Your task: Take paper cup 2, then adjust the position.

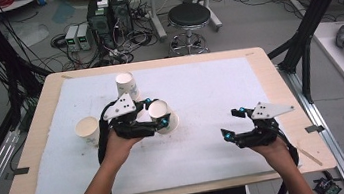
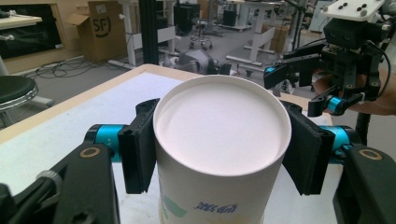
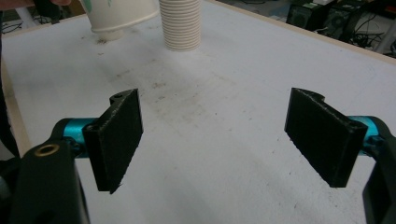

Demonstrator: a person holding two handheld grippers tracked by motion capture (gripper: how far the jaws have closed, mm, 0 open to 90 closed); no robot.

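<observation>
A white paper cup (image 1: 169,119) with blue-green print is turned bottom-up, and my left gripper (image 1: 157,113) is shut on it near the middle of the white sheet. In the left gripper view both black pads (image 2: 138,151) press the cup's (image 2: 219,126) sides just below its flat base. The right gripper view shows this cup (image 3: 116,14) tilted, its rim off the sheet. My right gripper (image 1: 231,123) rests low at the right, open, with nothing between its pads (image 3: 116,135). It also appears far off in the left gripper view (image 2: 292,91).
A stack of upside-down paper cups (image 1: 126,86) (image 3: 180,23) stands behind the held cup. One upright, open cup (image 1: 87,128) sits left of my left hand. The white sheet (image 1: 209,87) covers most of the wooden table. A black stool (image 1: 189,16) and computers stand beyond the far edge.
</observation>
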